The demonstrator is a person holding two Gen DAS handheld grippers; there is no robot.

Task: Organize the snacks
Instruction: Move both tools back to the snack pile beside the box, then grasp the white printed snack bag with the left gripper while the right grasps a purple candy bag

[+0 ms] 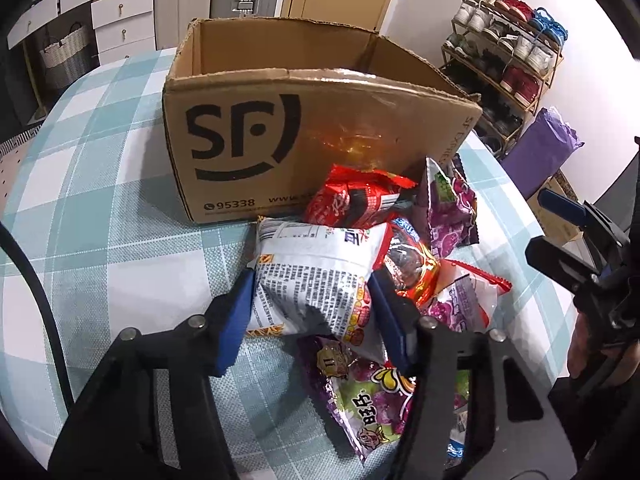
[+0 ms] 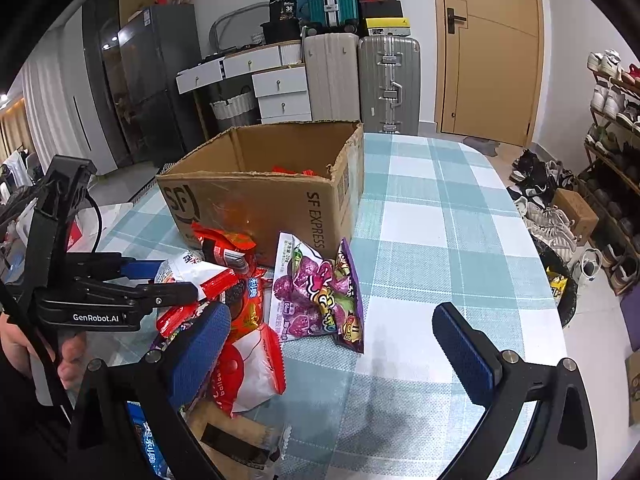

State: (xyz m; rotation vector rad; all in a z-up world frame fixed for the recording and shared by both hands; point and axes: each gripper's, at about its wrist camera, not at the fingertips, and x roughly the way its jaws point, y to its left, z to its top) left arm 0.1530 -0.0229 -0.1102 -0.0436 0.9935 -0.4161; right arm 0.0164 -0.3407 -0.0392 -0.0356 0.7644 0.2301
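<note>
An open cardboard SF box point(image 1: 280, 120) stands on the checked tablecloth; it also shows in the right wrist view point(image 2: 256, 188), with red packets inside. A pile of snack packets lies in front of it. My left gripper point(image 1: 312, 304) is shut on a white printed snack bag point(image 1: 316, 276), its blue pads point(image 1: 236, 320) pressing both sides. Red packets point(image 1: 352, 200) and purple gummy bags point(image 1: 452, 204) lie around it. My right gripper point(image 2: 340, 344) is open and empty above the cloth, right of the pile. A purple gummy bag point(image 2: 316, 292) lies just ahead of it. The left gripper also shows in the right wrist view point(image 2: 160, 280).
The table point(image 2: 440, 208) has a rounded edge at the right. A shoe rack point(image 1: 508, 48) and shoes on the floor point(image 2: 552, 208) stand beyond it. Suitcases point(image 2: 388, 84), white drawers point(image 2: 280, 88) and a door point(image 2: 488, 48) are at the back.
</note>
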